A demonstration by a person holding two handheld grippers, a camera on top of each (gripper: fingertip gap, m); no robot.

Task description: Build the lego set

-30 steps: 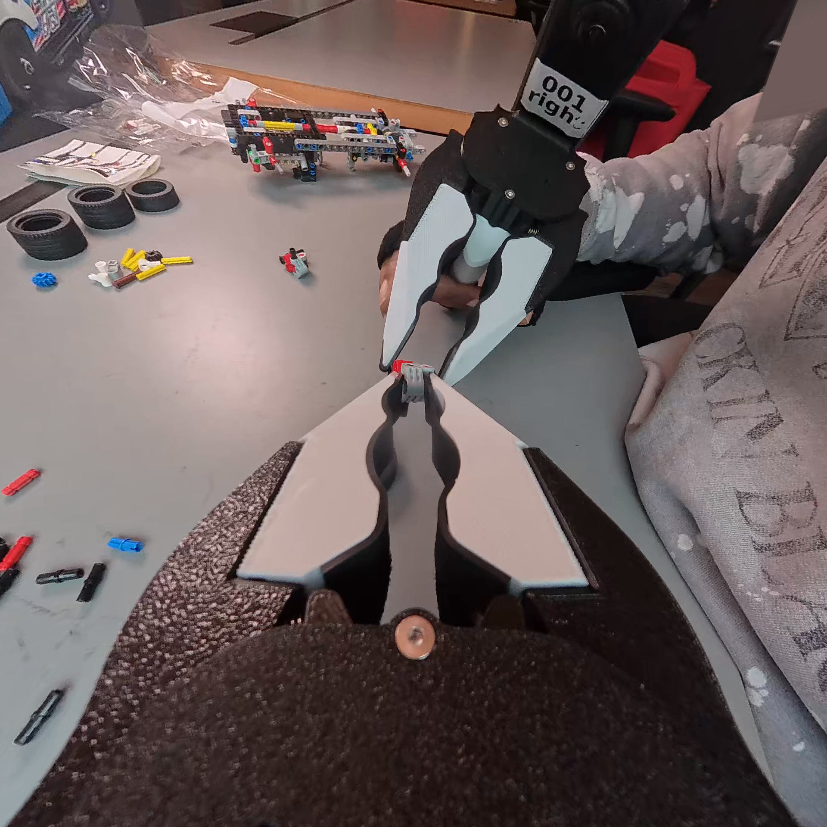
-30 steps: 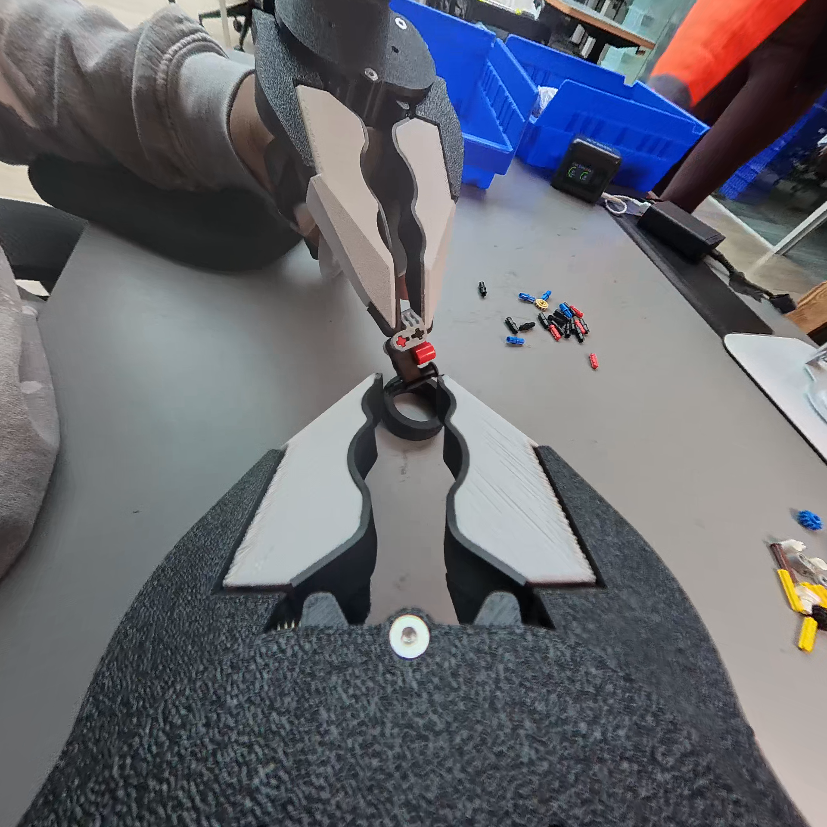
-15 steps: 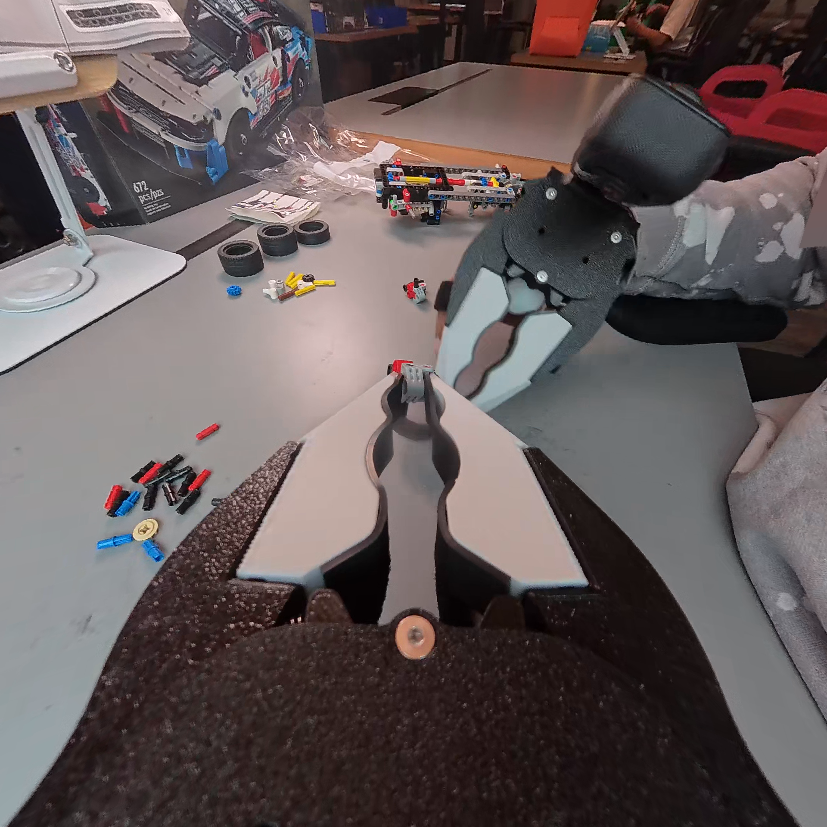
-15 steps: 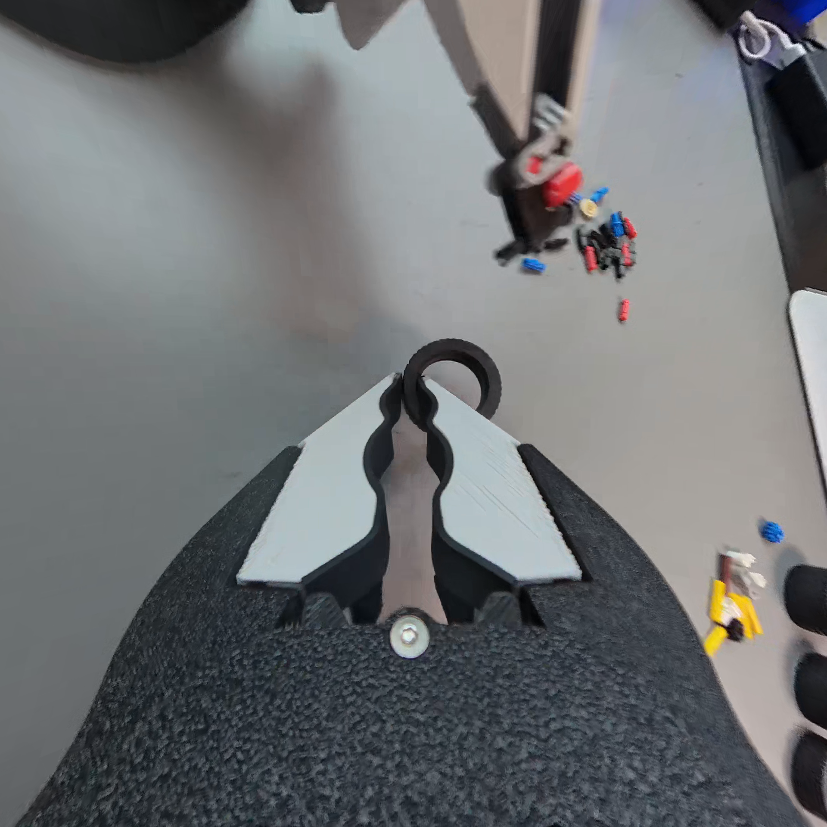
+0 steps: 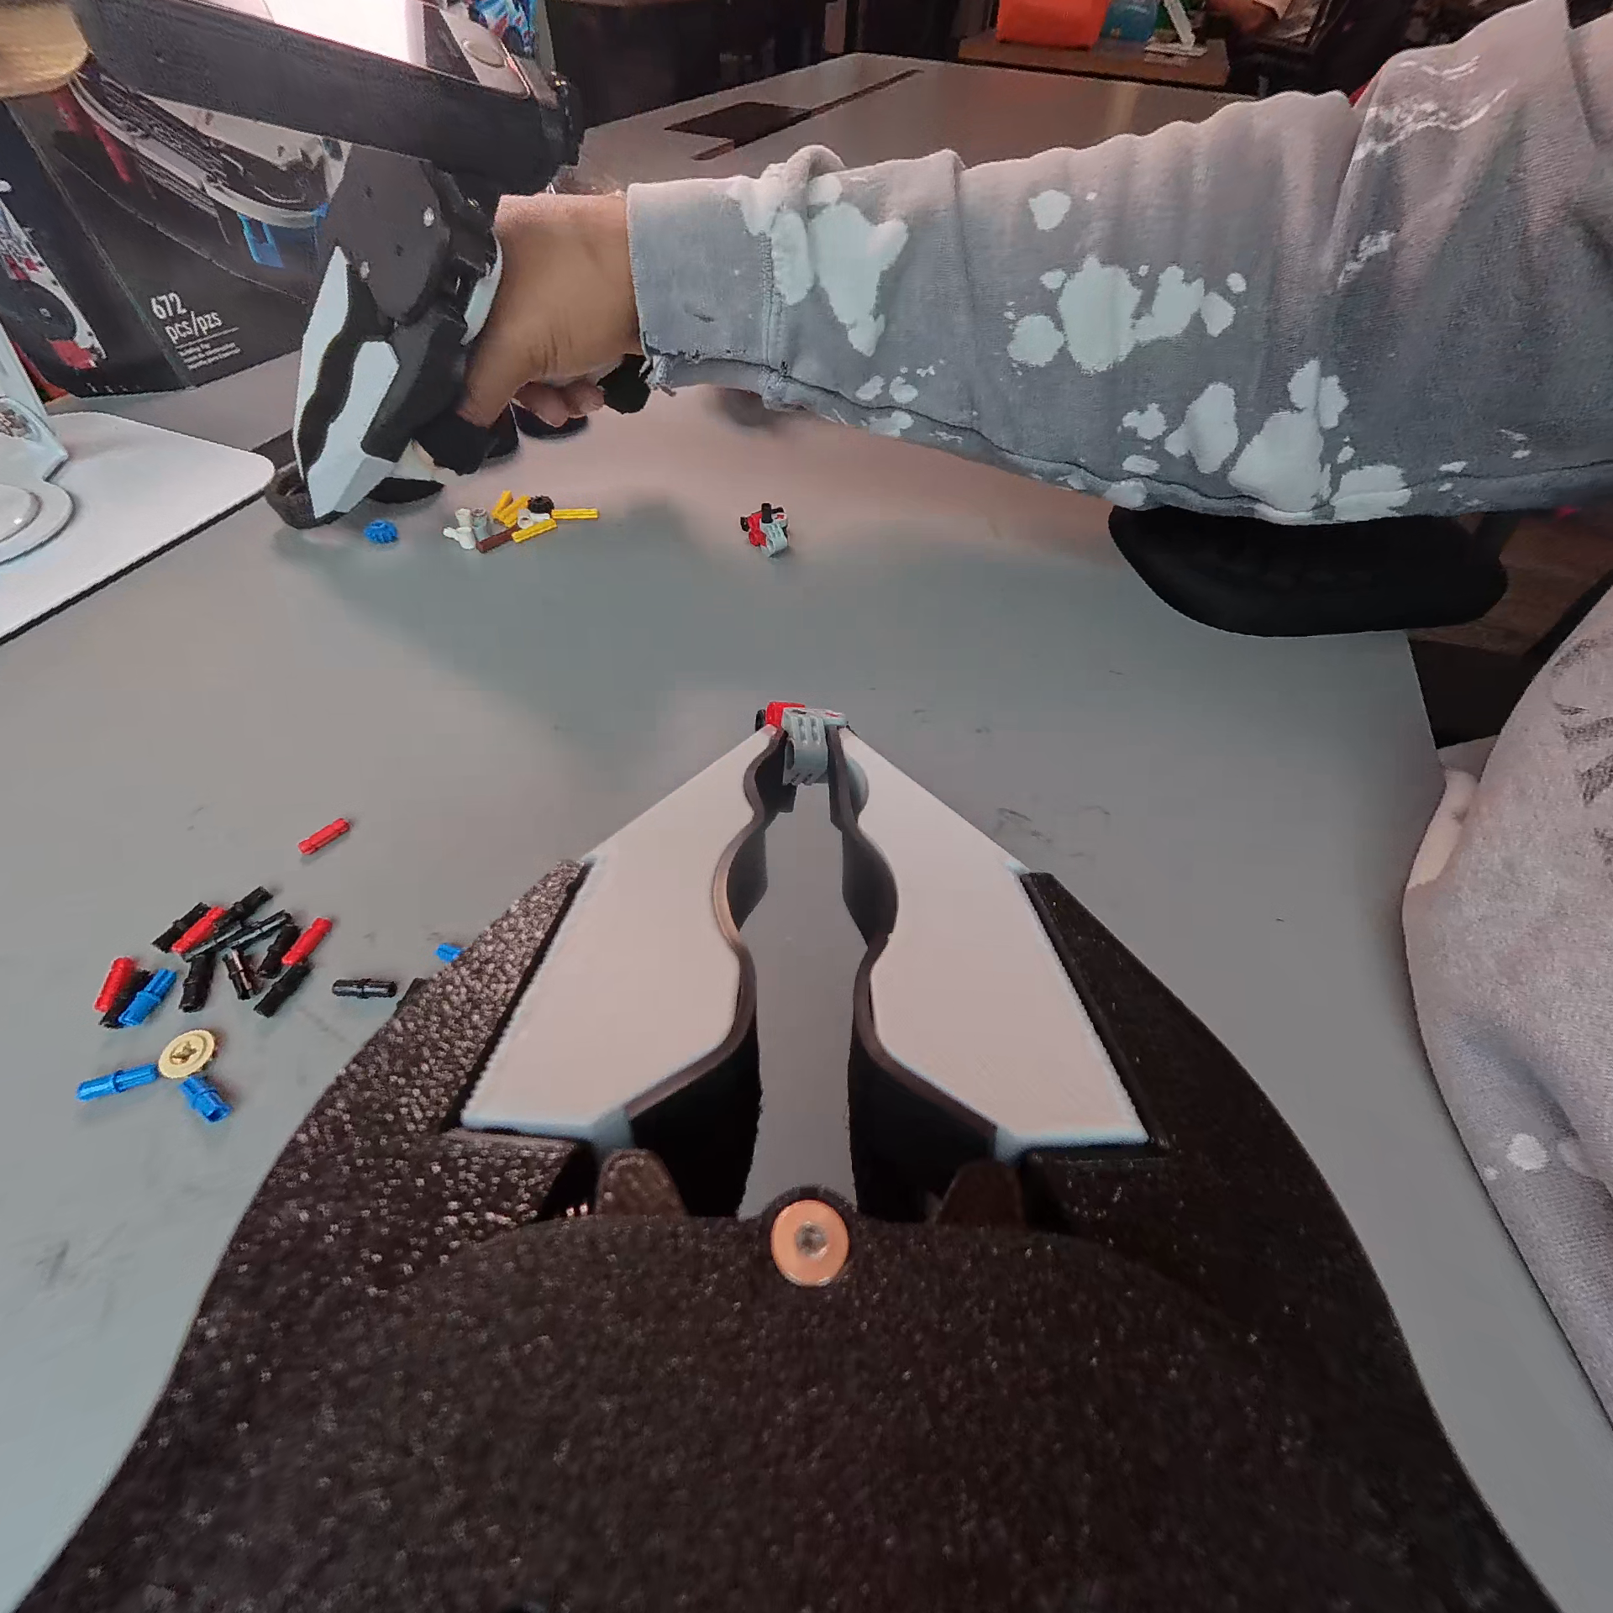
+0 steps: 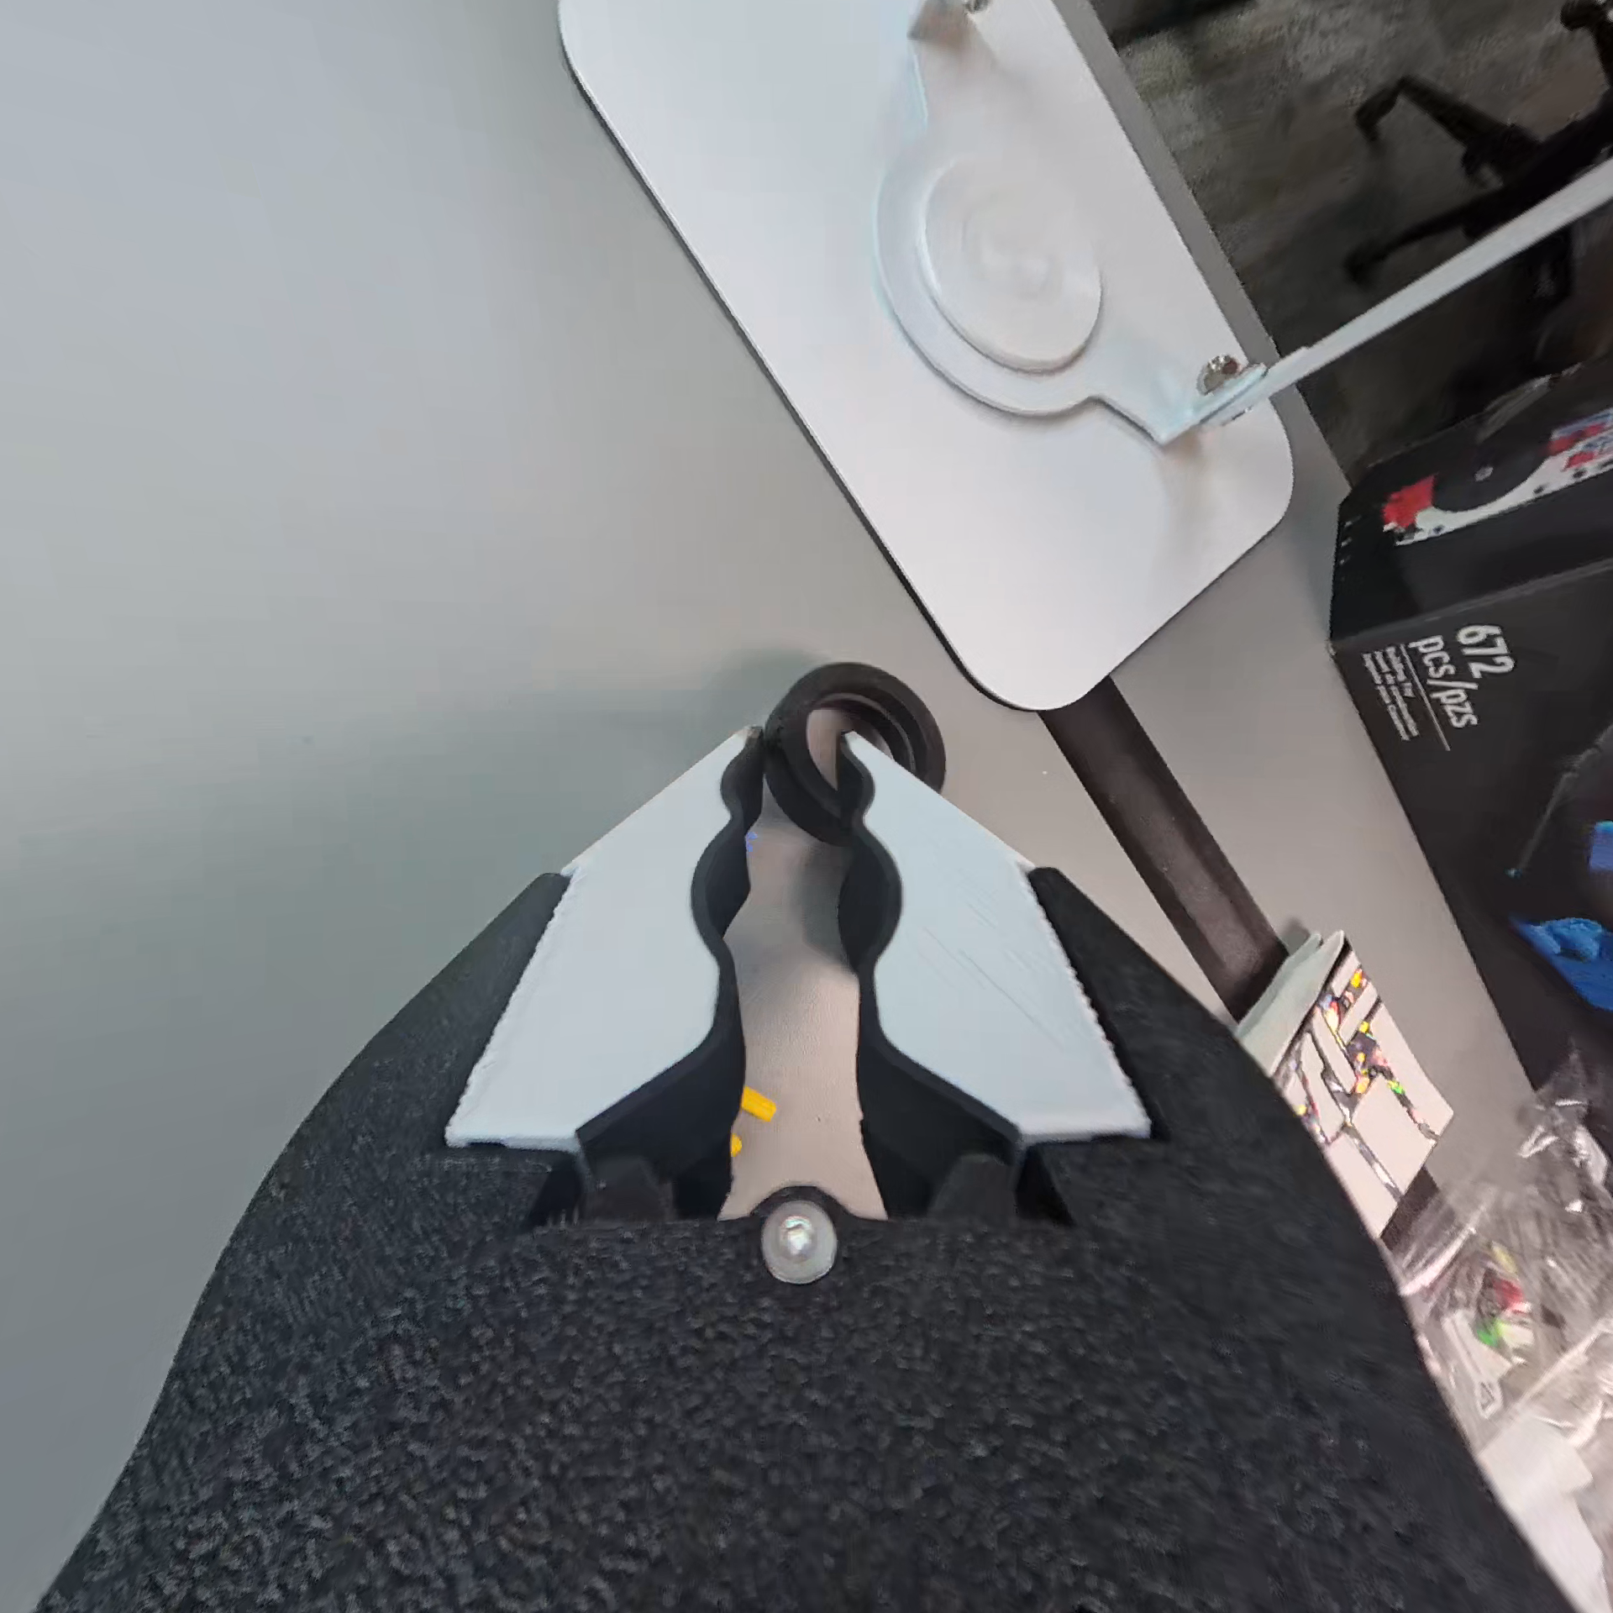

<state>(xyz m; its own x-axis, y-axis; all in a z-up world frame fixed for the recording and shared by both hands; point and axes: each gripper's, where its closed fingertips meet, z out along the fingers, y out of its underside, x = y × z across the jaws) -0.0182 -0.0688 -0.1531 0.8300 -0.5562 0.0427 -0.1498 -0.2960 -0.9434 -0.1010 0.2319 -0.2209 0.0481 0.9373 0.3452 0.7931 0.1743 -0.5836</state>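
Note:
My left gripper is shut on a small grey and red lego piece and holds it above the grey table. My right gripper is shut on the wall of a black rubber tyre, with one fingertip inside the ring. In the left wrist view the right gripper is far off at the left, pointing down, with the tyre at or just above the table beside the white stand base. A hand and a mottled grey sleeve reach across.
Loose pieces lie on the table: a yellow and white heap, a blue gear, a small red and grey assembly, black, red and blue pins. The white stand base, the lego box, a sticker sheet and plastic bags lie to the right. Spacing between my two grippers at the tips: around 30 centimeters.
My right gripper pulled away from the left gripper's piece and swung to the far left beside the white base, still holding the tyre. My left gripper keeps its piece.

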